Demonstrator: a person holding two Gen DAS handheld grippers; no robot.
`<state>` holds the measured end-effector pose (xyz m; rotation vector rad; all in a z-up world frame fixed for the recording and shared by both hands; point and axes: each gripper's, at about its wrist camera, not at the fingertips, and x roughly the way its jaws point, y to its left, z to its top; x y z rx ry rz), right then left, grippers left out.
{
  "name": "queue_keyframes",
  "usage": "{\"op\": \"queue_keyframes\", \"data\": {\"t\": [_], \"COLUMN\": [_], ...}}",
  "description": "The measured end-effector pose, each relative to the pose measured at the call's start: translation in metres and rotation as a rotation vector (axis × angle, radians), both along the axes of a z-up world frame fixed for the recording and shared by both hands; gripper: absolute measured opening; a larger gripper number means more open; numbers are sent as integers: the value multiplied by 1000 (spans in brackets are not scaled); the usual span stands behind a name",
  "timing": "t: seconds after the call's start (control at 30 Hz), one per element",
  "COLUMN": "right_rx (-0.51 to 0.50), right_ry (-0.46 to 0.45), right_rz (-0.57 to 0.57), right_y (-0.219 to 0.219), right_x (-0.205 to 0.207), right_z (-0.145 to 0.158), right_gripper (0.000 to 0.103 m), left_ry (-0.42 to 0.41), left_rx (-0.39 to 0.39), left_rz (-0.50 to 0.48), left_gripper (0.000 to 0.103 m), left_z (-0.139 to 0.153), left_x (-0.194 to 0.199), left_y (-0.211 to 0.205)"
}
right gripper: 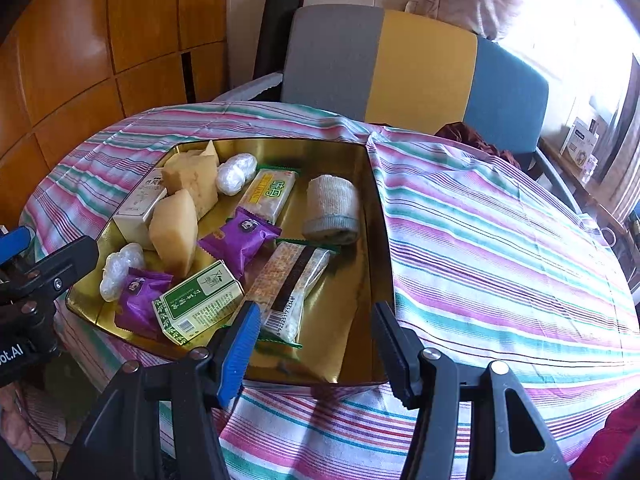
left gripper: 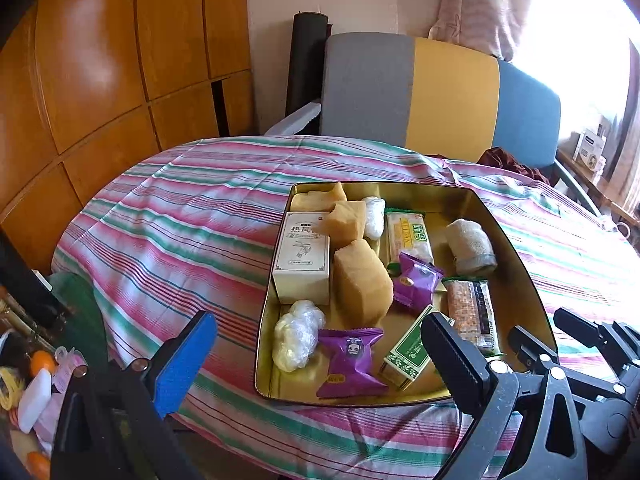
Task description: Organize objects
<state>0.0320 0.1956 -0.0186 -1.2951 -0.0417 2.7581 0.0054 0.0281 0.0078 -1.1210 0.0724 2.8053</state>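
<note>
A gold metal tin (left gripper: 276,264) (right gripper: 380,216) sits on the striped cloth and holds several snacks: a white box (left gripper: 302,256), tan wrapped blocks (left gripper: 360,280) (right gripper: 176,232), purple packets (left gripper: 350,356) (right gripper: 238,236), a green box (right gripper: 200,304), a cereal bar (right gripper: 292,284), a rolled white cloth (left gripper: 470,246) (right gripper: 332,208). My left gripper (left gripper: 320,356) is open and empty at the tin's near edge. My right gripper (right gripper: 316,340) is open and empty over the tin's near right corner. The right gripper also shows in the left wrist view (left gripper: 580,344).
The striped tablecloth (left gripper: 180,220) (right gripper: 500,240) covers a round table. A grey, yellow and blue chair (left gripper: 440,92) (right gripper: 400,64) stands behind it. Wooden cabinets (left gripper: 100,80) line the left wall. Small toys and clutter (left gripper: 32,380) lie low at left.
</note>
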Motion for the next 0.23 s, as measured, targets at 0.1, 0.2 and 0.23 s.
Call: {"op": "queue_keyframes", "data": {"t": [0.1, 0.2, 0.23], "right_rx": [5, 10, 13], "right_ry": [4, 15, 21], "right_rz": [2, 8, 7], "right_y": [-2, -4, -5], "right_x": [-2, -5, -6], "right_z": [1, 4, 6], "right_gripper": [58, 58, 58], "left_ry": [14, 19, 21], "left_rx": [8, 6, 5], "left_rz": [6, 8, 10], "left_gripper": [103, 103, 103], "left_z": [0, 0, 1], "left_x": [1, 1, 1], "left_y": [-2, -3, -3]}}
